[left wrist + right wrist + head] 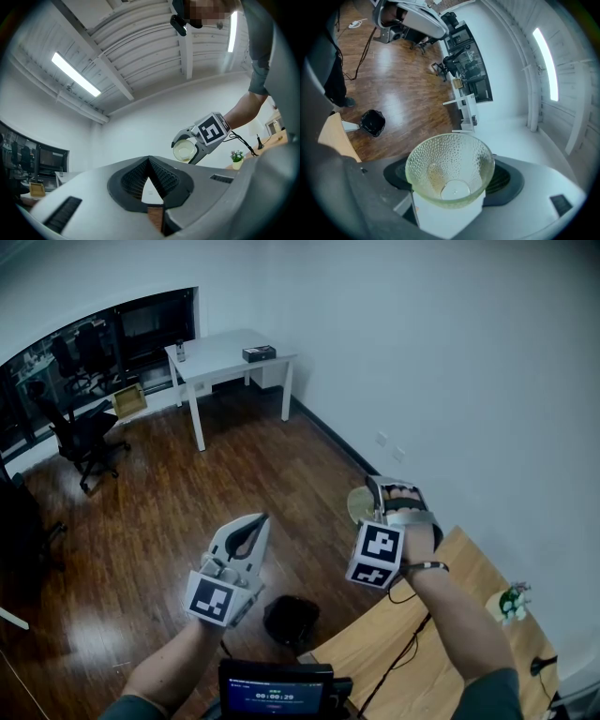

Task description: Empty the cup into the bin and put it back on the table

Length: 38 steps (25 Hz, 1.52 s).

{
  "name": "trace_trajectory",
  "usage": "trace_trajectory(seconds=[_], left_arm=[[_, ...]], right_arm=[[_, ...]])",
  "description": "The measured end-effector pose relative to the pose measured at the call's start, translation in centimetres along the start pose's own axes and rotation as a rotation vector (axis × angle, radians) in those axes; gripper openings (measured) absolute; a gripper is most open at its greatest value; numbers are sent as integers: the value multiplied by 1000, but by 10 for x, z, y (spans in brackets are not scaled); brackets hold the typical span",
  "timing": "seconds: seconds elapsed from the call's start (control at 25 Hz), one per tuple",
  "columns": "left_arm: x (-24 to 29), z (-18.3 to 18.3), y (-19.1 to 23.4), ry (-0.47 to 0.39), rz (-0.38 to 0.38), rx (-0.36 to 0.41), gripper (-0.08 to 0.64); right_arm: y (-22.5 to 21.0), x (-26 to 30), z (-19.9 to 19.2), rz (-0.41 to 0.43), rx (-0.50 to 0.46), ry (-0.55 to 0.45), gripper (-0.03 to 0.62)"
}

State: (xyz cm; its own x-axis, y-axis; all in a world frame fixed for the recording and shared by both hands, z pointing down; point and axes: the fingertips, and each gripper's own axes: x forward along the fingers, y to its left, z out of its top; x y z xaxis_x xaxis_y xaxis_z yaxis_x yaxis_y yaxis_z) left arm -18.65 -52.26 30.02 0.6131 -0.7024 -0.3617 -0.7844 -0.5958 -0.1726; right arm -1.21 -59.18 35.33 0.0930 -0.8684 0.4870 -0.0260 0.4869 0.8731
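Holding the dimpled glass cup [450, 171] between widely spread jaws, the right gripper [397, 489] hangs over the floor at the wooden worktop's [450, 615] far edge. The left gripper [247, 536] has its jaws together, empty. The black bin [292, 620] stands on the floor, left of the worktop.

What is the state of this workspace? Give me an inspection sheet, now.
Surface: wooden table at the right, against the wall.
Job's things: textured clear cup held off the table, contents unclear; black bin on the floor beside the table.
Clutter: small potted plant on the table; screen device at the table's near corner.
Grippers: right gripper shut on the cup; left gripper shut, empty.
Cables: black cable across the table.
Surroundings: wood floor, white desk, office chair.
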Motion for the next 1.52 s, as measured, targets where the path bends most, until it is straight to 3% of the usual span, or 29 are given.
trace_trajectory(seconds=[0.64, 0.8, 1.08, 1.52], left_arm=[[-1, 2, -4, -7, -7, -10, -9], [-1, 3, -5, -17, -6, 19, -9], [1, 3, -8, -11, -10, -46, -9], [-1, 4, -7, -12, -3, -26, -9]], right_arm=[[-3, 3, 6, -29, -75, 3, 410], [-3, 3, 5, -34, -91, 9, 410], [-4, 0, 4, -38, -106, 17, 410], [-7, -4, 7, -38, -117, 15, 408]])
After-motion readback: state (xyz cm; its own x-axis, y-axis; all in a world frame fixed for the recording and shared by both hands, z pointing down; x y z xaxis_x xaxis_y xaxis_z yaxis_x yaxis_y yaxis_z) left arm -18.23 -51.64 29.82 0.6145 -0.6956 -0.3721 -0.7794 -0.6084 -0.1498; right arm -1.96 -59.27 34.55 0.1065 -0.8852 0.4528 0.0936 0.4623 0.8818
